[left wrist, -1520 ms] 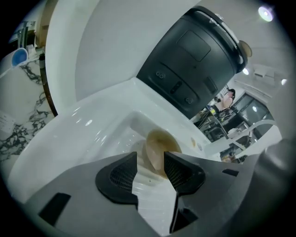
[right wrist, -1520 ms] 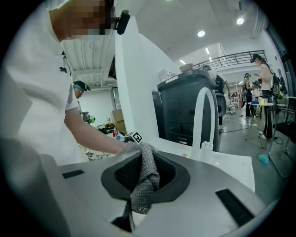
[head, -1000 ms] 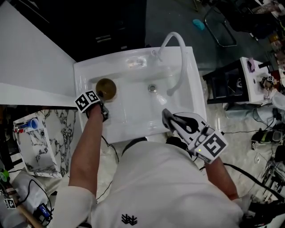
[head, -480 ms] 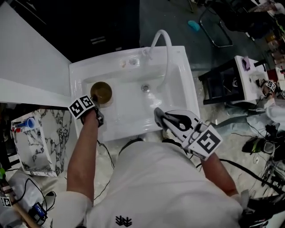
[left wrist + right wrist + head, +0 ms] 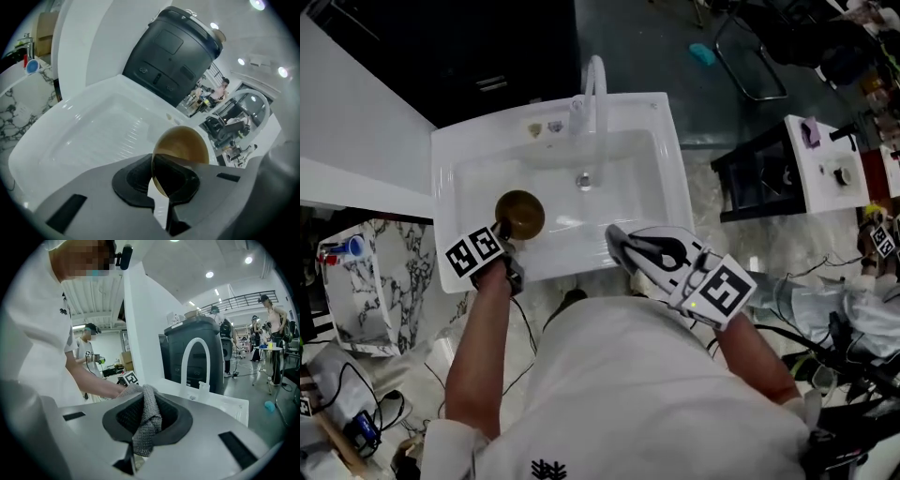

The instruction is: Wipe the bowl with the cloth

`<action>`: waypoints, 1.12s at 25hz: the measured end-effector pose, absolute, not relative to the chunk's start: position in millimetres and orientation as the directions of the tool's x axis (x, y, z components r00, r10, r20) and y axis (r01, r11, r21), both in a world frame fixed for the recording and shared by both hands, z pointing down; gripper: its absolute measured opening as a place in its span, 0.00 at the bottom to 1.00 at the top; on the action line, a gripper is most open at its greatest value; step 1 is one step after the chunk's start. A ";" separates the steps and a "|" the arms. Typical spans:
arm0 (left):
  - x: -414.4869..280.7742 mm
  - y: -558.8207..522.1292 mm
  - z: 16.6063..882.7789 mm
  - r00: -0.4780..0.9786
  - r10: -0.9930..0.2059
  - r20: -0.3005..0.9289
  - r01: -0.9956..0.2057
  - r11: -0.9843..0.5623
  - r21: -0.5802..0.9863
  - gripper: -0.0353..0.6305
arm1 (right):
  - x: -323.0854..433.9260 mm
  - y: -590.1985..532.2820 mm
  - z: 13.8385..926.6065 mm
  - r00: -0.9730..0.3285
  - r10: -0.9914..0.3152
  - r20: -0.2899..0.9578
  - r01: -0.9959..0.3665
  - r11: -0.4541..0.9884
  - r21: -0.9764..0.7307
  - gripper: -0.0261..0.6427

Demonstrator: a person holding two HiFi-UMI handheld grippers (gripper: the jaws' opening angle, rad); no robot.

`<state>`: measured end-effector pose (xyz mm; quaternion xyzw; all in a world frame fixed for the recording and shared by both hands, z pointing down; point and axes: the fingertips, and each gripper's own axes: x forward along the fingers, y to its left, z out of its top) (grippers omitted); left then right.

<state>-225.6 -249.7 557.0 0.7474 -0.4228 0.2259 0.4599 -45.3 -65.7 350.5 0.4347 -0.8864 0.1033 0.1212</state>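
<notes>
Bowl [image 5: 519,214], amber-brown, is held by its near rim over the left part of the white sink [image 5: 450,155]. Left gripper [image 5: 159,190]: jaws closed almost fully, pinching the thin rim, so the bowl stands on edge with its hollow facing right in the left gripper view. Right gripper [image 5: 143,427]: jaws closed on a bunched grey knit cloth [image 5: 146,416], which rises between the pads and hangs a little below them. In the head view, this gripper lies at the sink's front edge, apart from the bowl. Faucet [image 5: 595,89]: arched, at the sink's far rim.
</notes>
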 end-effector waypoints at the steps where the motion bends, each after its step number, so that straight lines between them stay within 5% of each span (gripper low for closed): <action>1: -219.0 -238.1 553.6 0.543 -0.421 0.726 -0.838 -0.222 0.498 0.08 | -42.3 -62.2 350.8 -0.602 -0.739 0.303 -0.788 0.610 -0.077 0.09; 13: -125.3 -133.5 516.7 0.582 -0.350 0.734 -0.813 -0.268 0.517 0.08 | -19.8 -51.0 360.6 -0.691 -0.657 0.303 -0.701 0.711 -0.058 0.09; 28: -38.7 -100.8 499.1 0.545 -0.311 0.779 -0.817 -0.408 0.409 0.08 | 14.8 -52.2 440.8 -0.576 -0.568 0.588 -0.647 0.756 0.098 0.09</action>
